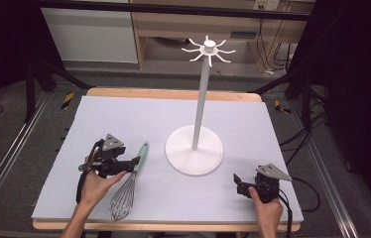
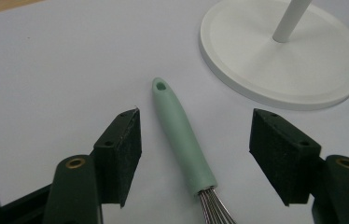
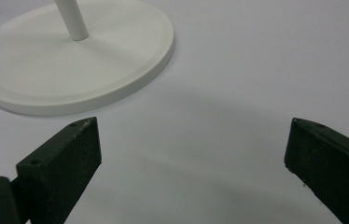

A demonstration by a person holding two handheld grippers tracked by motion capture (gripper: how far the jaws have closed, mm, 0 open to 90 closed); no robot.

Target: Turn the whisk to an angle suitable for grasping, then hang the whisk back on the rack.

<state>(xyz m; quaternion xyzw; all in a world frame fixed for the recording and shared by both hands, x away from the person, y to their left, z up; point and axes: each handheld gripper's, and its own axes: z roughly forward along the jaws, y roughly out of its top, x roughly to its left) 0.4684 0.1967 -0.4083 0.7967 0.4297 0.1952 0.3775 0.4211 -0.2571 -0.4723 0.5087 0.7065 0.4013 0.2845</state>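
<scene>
Pale grey matting covers the table [image 1: 273,124], and at its left the left gripper [image 2: 195,140] stands wide open astride the whisk [image 1: 126,188] – the mint handle [image 2: 182,140] lies flat between the pads, touching neither. A good grasp would likely centre on mid-handle, lower squarely, then close, leaving the hanging hole free. Just right, the stand [image 1: 194,148] waits with hooks aloft – farther right, the right gripper [image 3: 193,154] rests open, holding nothing.

Bright even overhead light, soft faint shadows, dark room edges, slight blur
</scene>
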